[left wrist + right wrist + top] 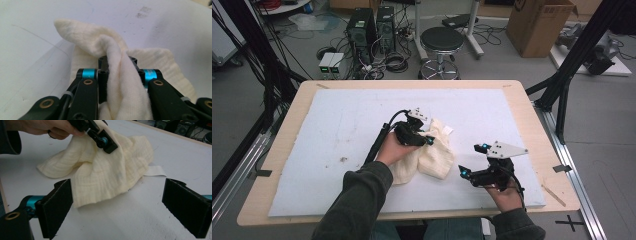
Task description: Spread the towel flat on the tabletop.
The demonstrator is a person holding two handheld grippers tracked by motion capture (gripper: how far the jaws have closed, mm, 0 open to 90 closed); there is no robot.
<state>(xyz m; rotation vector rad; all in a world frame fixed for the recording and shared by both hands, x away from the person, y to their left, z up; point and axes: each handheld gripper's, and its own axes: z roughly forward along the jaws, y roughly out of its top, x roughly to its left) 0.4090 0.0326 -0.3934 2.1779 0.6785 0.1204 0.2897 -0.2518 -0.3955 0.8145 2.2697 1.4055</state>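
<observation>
The left gripper (428, 140) has pinched a fold of the cream cloth (434, 157), which lies crumpled mid-table, while the wide-open, empty right gripper (472, 162) has yet to grab it.

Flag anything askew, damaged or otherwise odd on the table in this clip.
The cloth lies crumpled, one fold pinched in the left gripper. The white mat carries dark smudges near its left side. A white tag pokes out from under the cloth. Nothing looks torn or spilled.
</observation>
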